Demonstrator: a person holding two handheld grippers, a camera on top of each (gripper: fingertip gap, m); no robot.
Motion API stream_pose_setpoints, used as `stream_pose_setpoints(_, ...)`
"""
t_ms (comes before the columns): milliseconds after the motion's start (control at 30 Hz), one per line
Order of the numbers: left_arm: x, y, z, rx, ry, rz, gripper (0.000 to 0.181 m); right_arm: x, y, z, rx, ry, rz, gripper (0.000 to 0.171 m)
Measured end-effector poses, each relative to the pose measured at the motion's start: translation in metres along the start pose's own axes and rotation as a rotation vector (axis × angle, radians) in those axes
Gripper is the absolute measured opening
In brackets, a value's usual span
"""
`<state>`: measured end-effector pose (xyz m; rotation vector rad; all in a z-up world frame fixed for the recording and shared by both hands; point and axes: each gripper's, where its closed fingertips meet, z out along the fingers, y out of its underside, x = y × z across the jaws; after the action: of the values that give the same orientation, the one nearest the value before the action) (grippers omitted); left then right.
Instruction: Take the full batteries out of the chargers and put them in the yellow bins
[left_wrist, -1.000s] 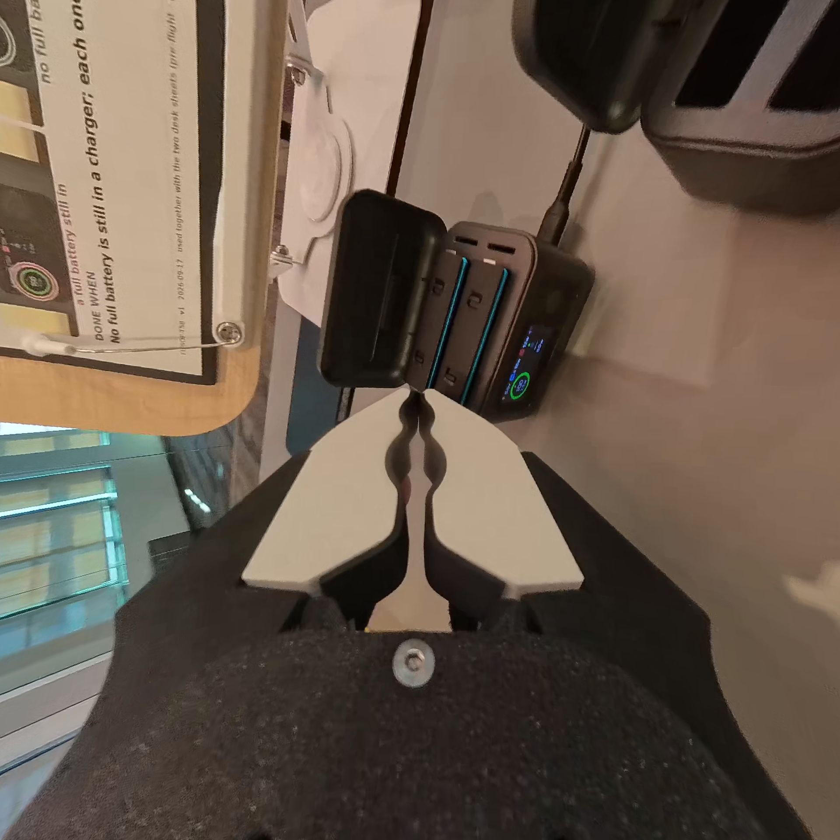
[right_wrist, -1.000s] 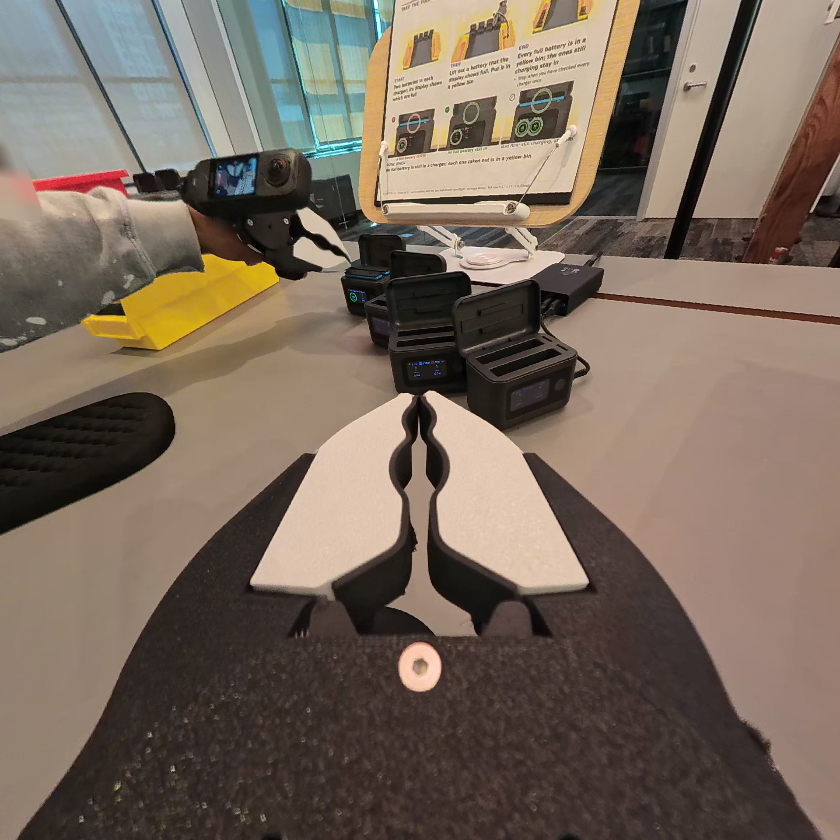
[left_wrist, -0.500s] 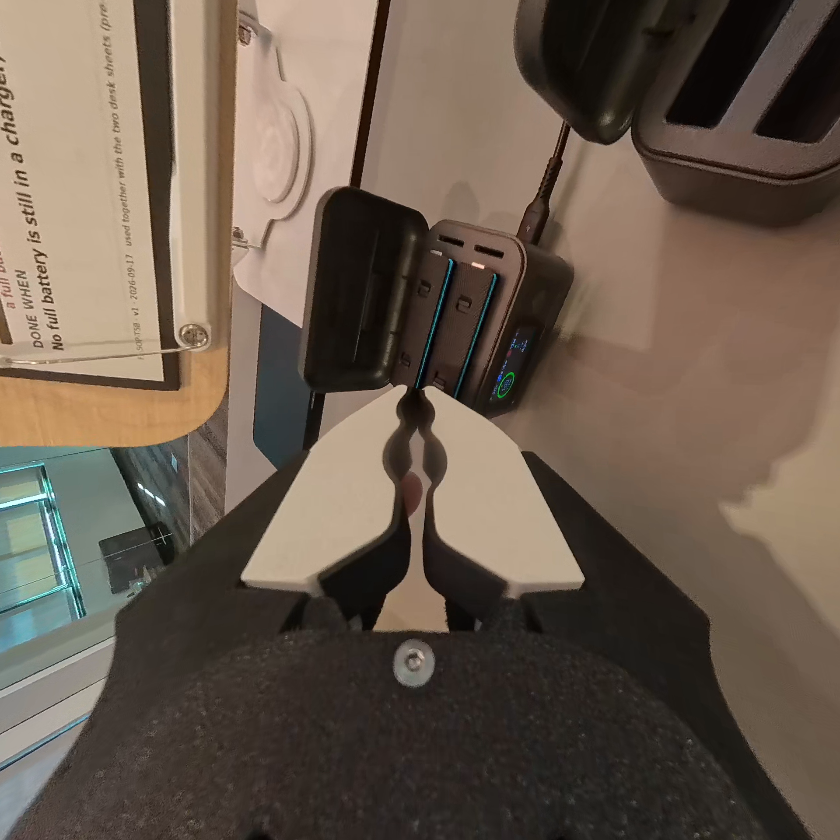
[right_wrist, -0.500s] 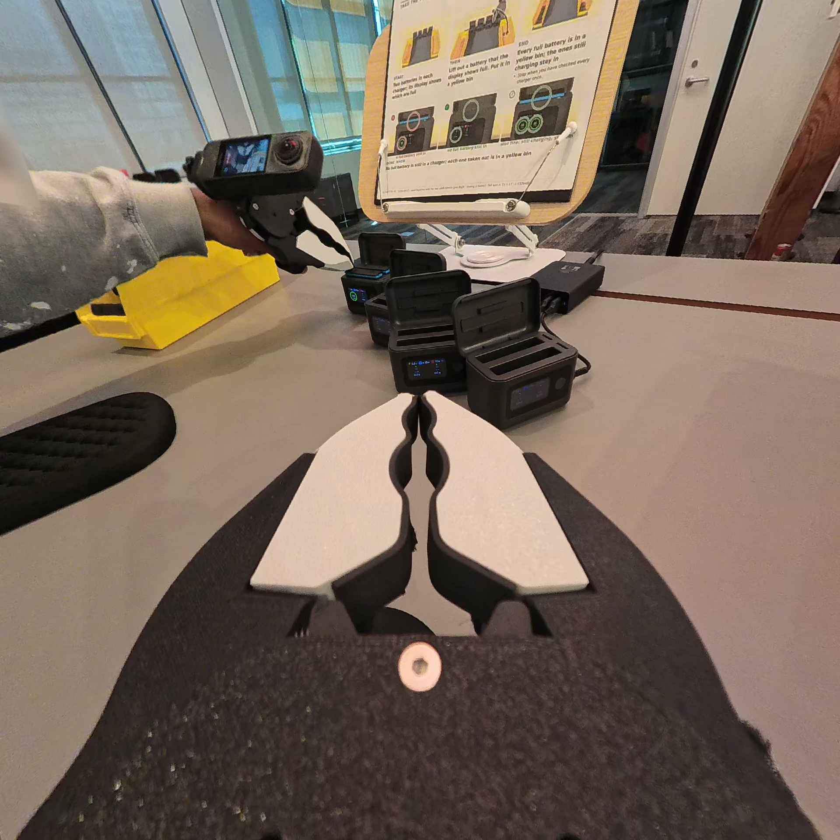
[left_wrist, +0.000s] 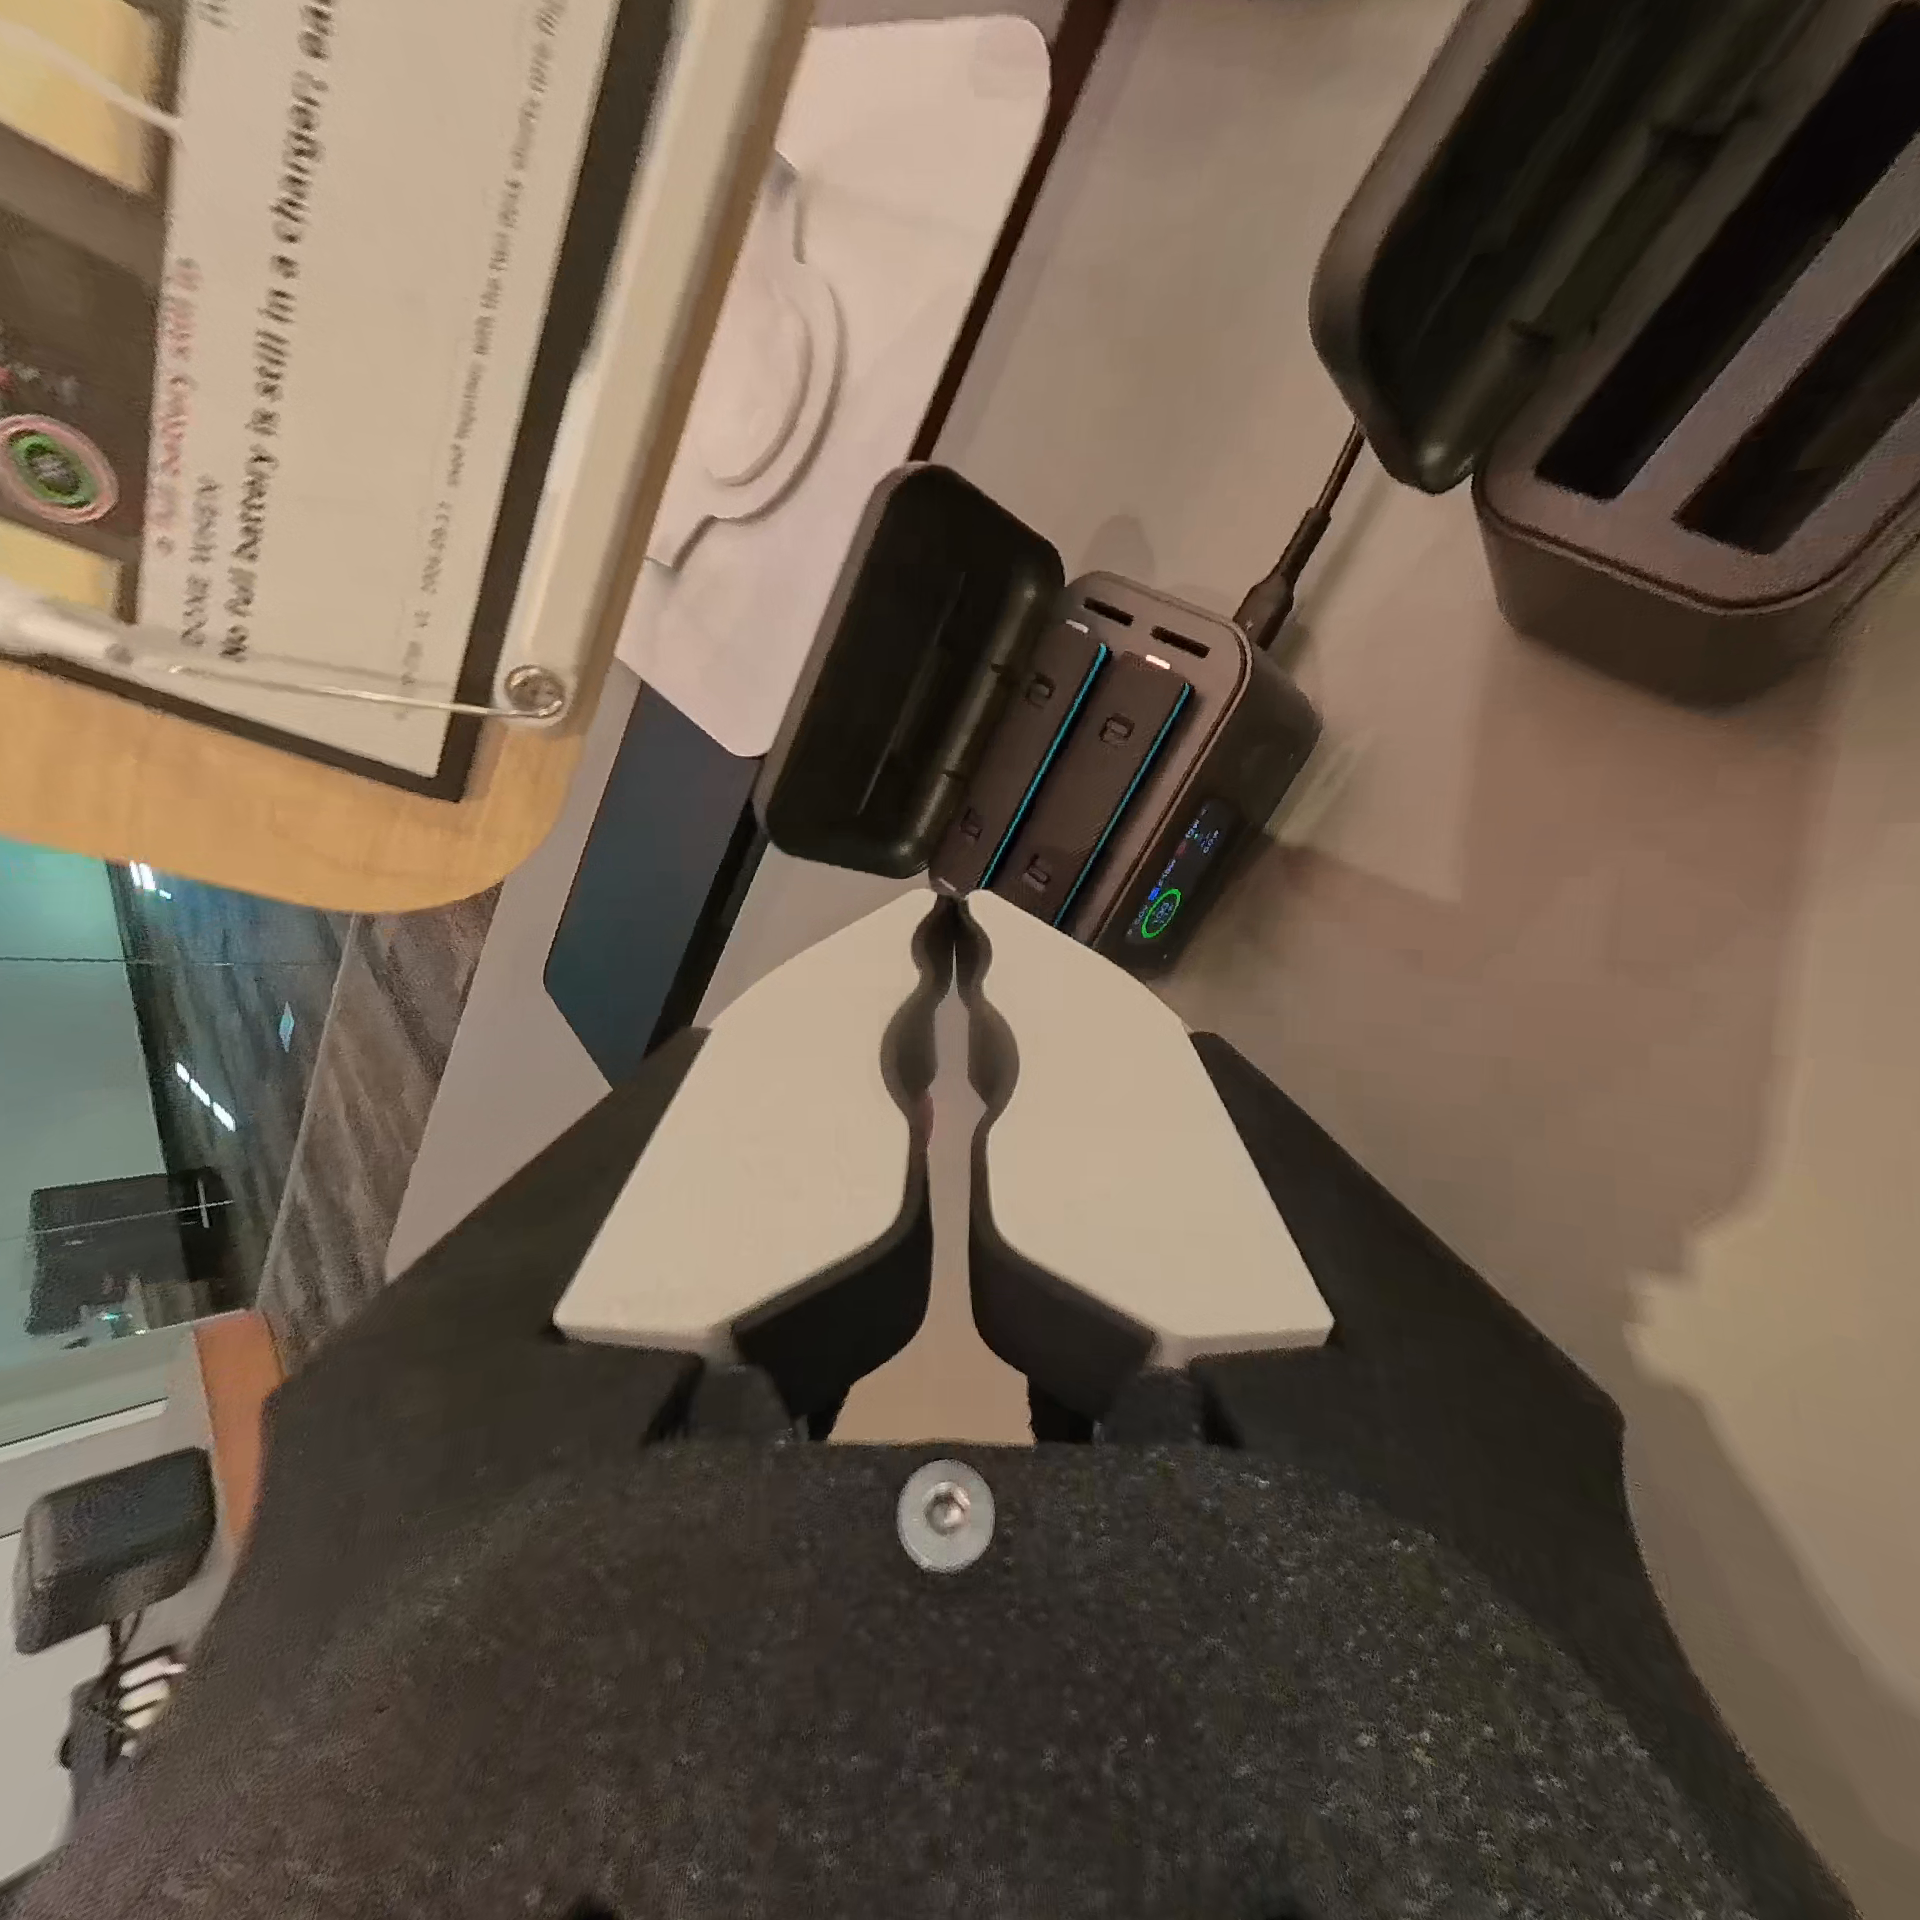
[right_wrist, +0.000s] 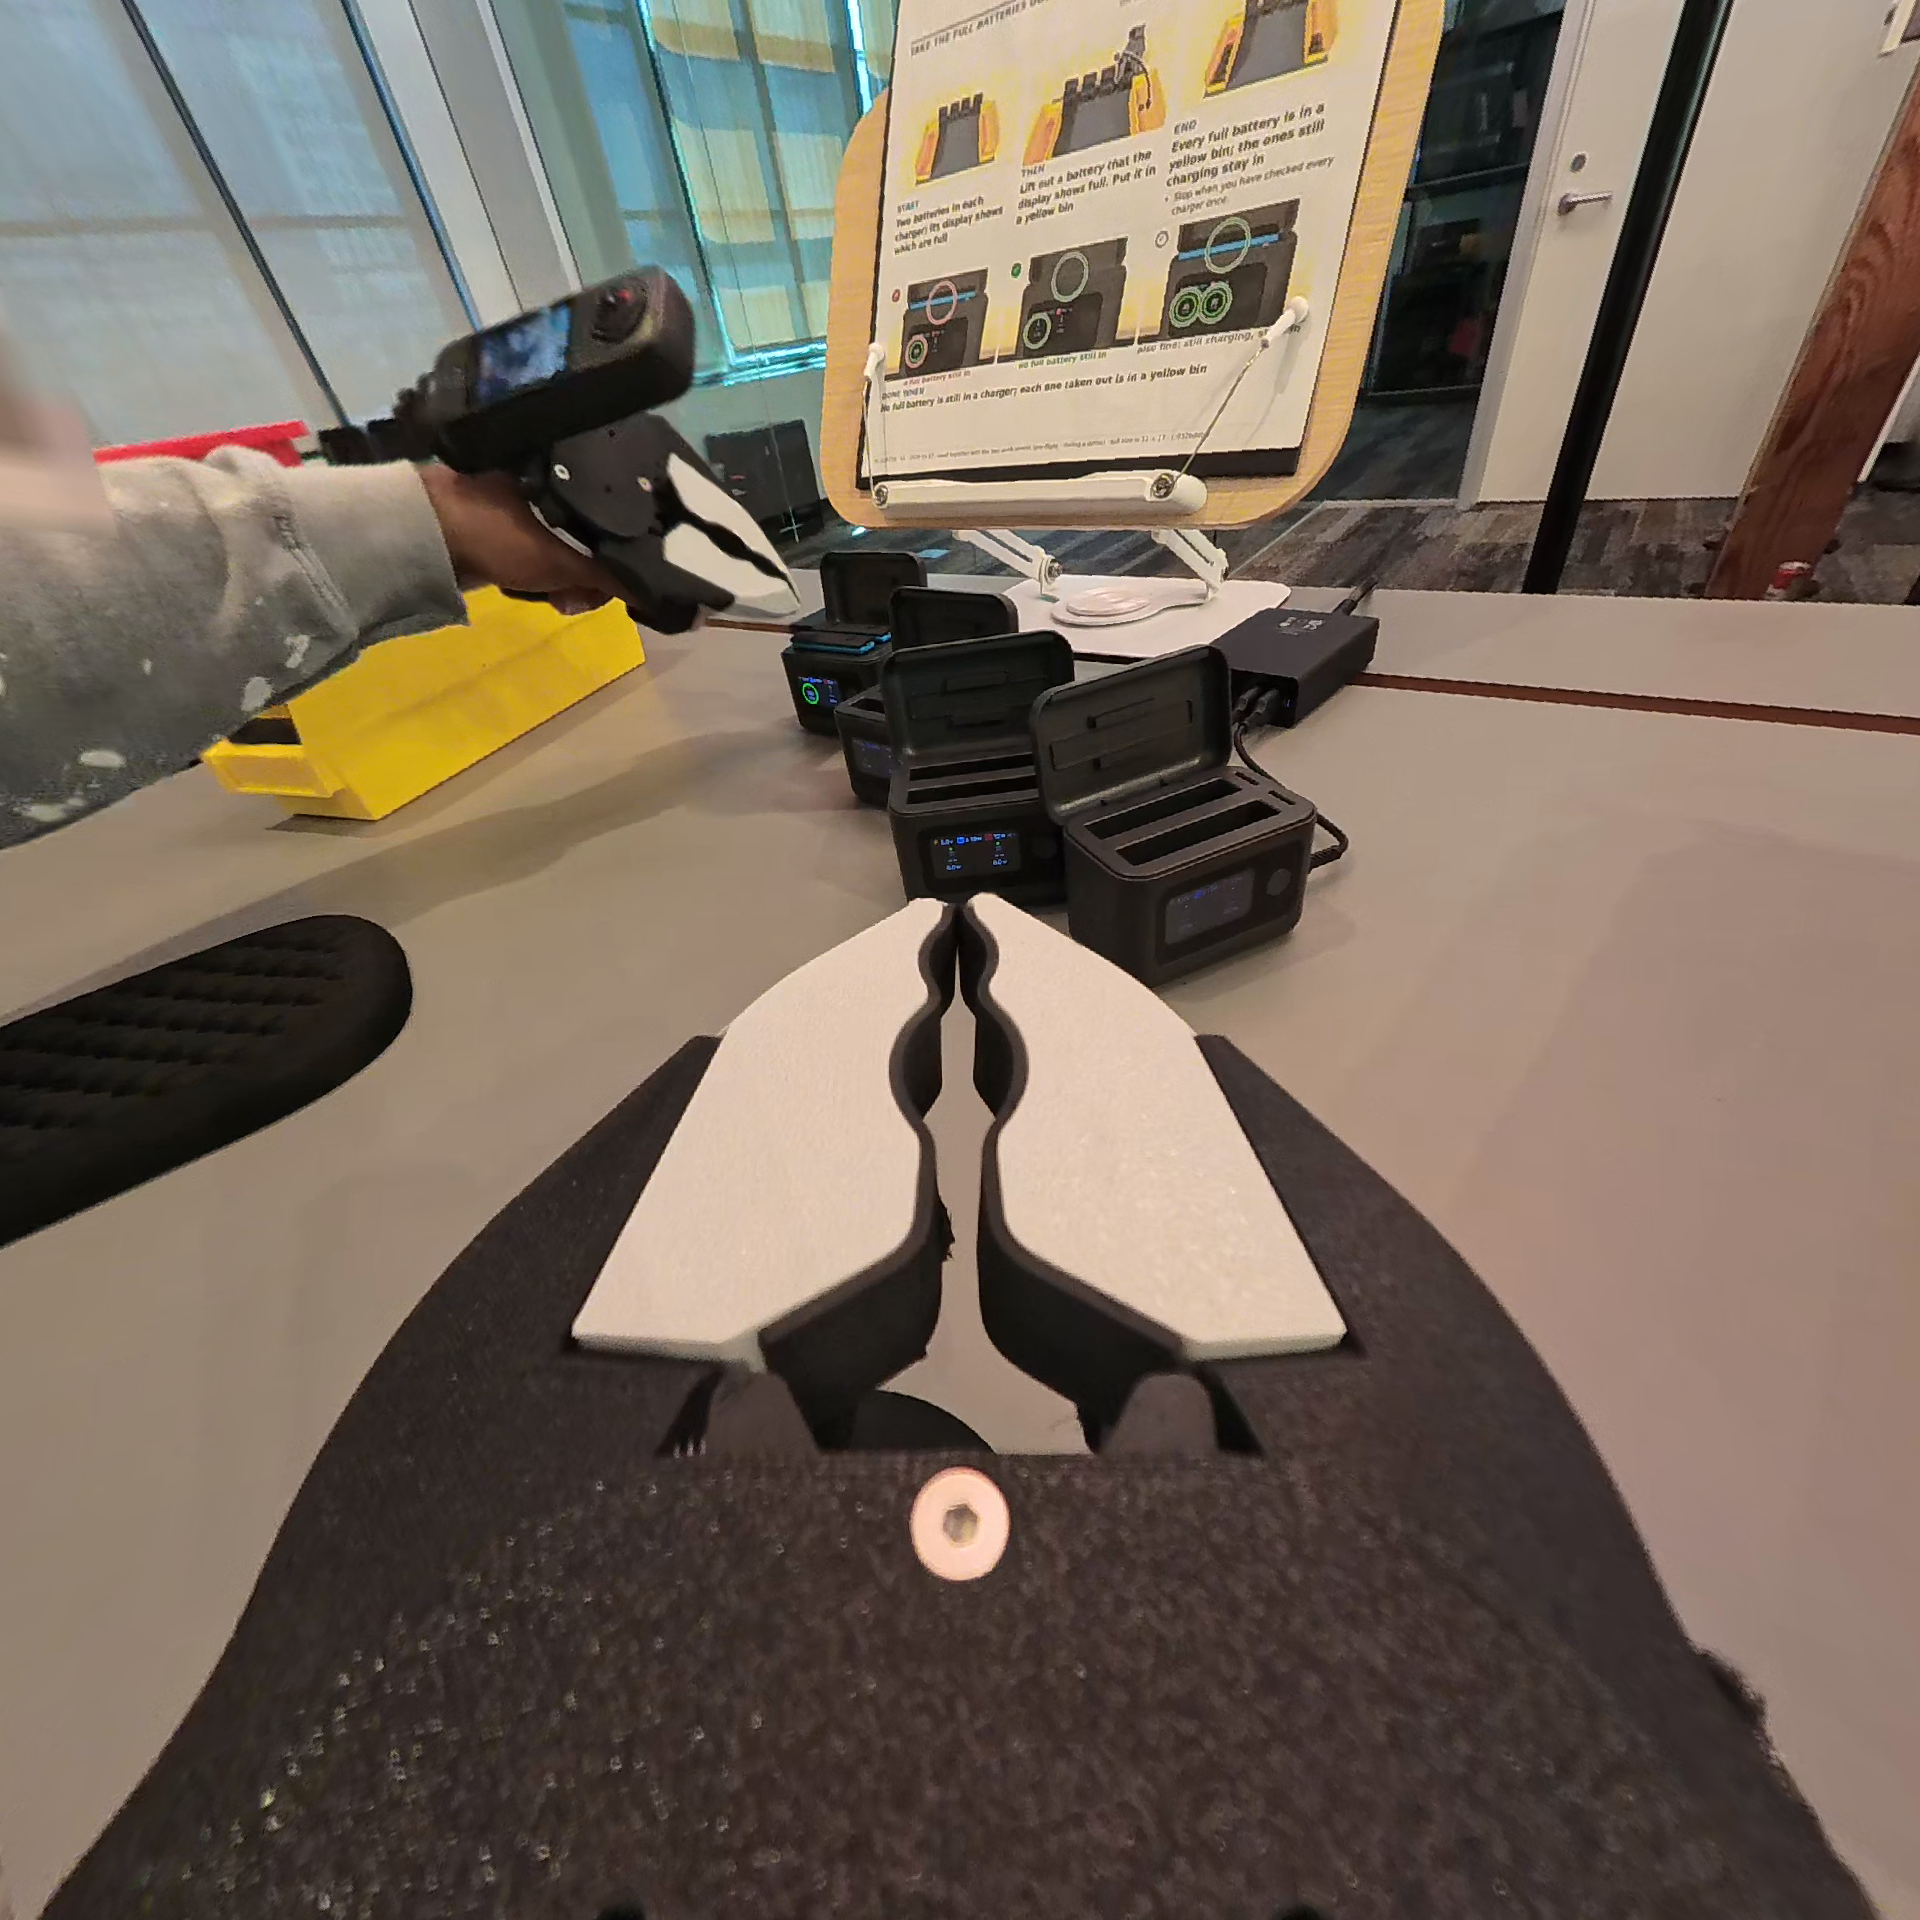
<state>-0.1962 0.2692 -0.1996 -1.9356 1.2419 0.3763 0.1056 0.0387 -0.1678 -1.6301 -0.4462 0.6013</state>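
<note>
Your left gripper (left_wrist: 951, 906) has swung nearer the far charger (left_wrist: 1164, 769); its fingers are closed and empty, tips just short of the two batteries (left_wrist: 1081, 769) seated ahead. Right gripper (right_wrist: 956, 914) hasn't moved, closed over the desk (right_wrist: 1558, 1039). Open before reaching in.

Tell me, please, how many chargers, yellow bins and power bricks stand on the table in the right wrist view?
Chargers: 4, at and, all lids open
Yellow bins: 1
Power bricks: 1
Total: 6
</note>
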Motion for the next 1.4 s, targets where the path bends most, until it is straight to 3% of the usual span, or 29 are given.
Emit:
stream_pose_setpoints(300, -0.013, 0.012, -0.108, 0.158, -0.022, -0.171, 0.021, 0.000, 0.000, 0.000, -0.003, 0.000, 0.006, 0.000)
stream_pose_setpoints(500, -0.029, 0.081, -0.181, 0.090, -0.044, -0.255, 0.047, 0.000, 0.004, 0.003, -0.026, 0.003, -0.004, 0.000)
stream_pose_setpoints(633, -0.027, 0.138, -0.208, 0.001, -0.017, -0.278, 0.051, 0.000, 0.006, 0.004, -0.042, 0.011, -0.009, 0.000)
stream_pose_setpoints(867, 0.008, 0.199, -0.219, -0.177, 0.150, -0.159, 0.042, 0.002, 0.008, 0.006, -0.058, 0.031, -0.022, 0.000)
stream_pose_setpoints(1133, 0.028, 0.216, -0.201, -0.300, 0.273, 0.080, 0.032, 0.000, 0.013, 0.009, -0.093, 0.050, -0.065, 0.000)
stream_pose_setpoints(1300, 0.010, 0.223, -0.184, -0.345, 0.261, 0.117, 0.034, 0.001, 0.011, 0.008, -0.078, 0.050, -0.055, 0.000)
stream_pose_setpoints(1400, 0.004, 0.223, -0.173, -0.350, 0.295, 0.114, 0.045, 0.003, 0.009, 0.007, -0.065, 0.049, -0.030, 0.000)
